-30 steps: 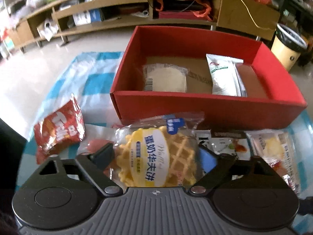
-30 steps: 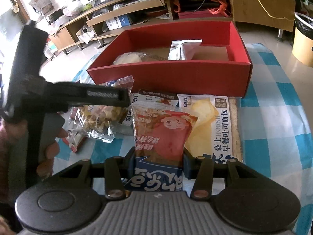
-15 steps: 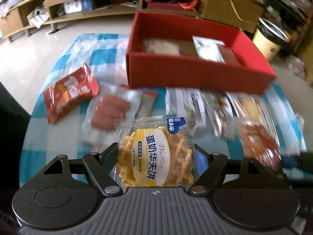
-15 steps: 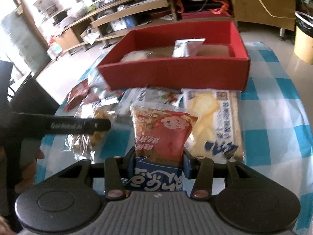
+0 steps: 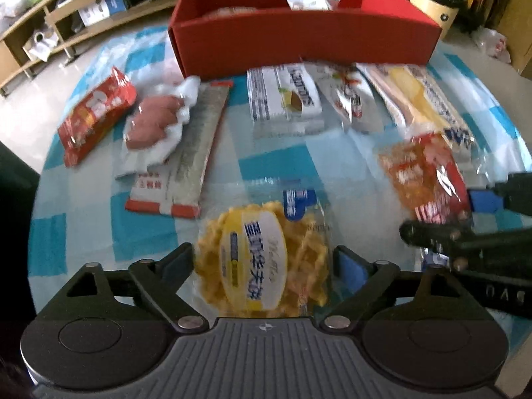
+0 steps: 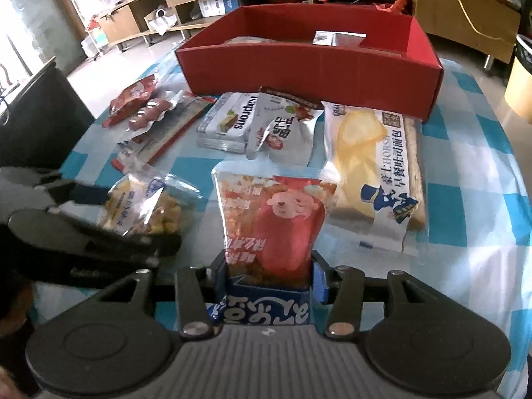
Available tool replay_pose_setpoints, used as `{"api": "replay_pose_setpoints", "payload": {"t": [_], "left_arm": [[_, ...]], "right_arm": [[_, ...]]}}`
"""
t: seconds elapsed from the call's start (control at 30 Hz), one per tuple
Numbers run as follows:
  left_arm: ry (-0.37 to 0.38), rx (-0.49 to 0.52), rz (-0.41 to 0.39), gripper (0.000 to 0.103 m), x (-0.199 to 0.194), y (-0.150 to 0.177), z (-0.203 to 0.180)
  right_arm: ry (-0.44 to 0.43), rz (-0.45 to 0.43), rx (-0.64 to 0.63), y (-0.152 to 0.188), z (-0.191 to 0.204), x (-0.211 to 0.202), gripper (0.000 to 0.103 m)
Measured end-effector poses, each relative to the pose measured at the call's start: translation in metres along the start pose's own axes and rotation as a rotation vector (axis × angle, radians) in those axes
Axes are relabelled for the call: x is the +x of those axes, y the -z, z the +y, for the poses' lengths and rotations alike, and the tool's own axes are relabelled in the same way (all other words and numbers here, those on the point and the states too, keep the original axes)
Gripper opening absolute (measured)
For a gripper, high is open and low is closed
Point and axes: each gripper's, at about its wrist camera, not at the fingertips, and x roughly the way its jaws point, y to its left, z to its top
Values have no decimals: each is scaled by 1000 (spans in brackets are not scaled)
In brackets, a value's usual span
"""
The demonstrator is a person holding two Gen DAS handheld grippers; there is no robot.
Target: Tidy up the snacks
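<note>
My left gripper (image 5: 264, 262) is shut on a clear pack of yellow waffle biscuits (image 5: 262, 259), held over the near part of the checked tablecloth. It also shows in the right wrist view (image 6: 143, 209). My right gripper (image 6: 267, 272) is shut on a red and orange snack pouch (image 6: 272, 219), which also shows at the right of the left wrist view (image 5: 422, 179). The red cardboard box (image 5: 299, 43) stands at the far side of the table with a white pack (image 5: 312, 1) and a round biscuit pack inside.
Between the grippers and the box lie a red packet (image 5: 96, 116), a sausage pack (image 5: 153, 123), a long cracker pack (image 5: 189, 153), a white box pack (image 5: 286, 99), a date packet (image 6: 286, 126) and a toast bread pack (image 6: 372, 173). A bin (image 5: 435, 0) stands behind right.
Both grippers have pulled back from the red box with their packs. The box looks farther away and more of the snacks on the cloth have come into view.
</note>
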Motion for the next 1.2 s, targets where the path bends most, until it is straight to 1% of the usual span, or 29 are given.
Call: {"api": "replay_pose_setpoints", "payload": {"t": [0.07,0.13,0.2,0.27,0.37,0.6,0.77,1.2], "left_arm": [[-5,-3,0,98,3,1,2],[3,-20,5,98,5,0,5],[2,-21,-2,93,3,-1,5],[8,0,-13,84,-1,-1,1],[9,7,-15,82,-3,0,-2],[15,13,-24,81,-7,-1,-5],[24,19,-52,81,-15,-3,-6],[45,-6,-112,81,-30,-13,-3]], "right_arm": [[-12,19,10,-1,-2,5,48],[-19,11,22,-1,-4,5,49],[-21,4,28,-2,-5,5,48],[-20,0,28,-1,-5,4,44],[-23,2,26,0,-4,1,42],[-22,-5,16,1,1,-5,41],[-18,-21,12,0,3,-12,41],[-9,-70,25,-9,1,-26,41]]}}
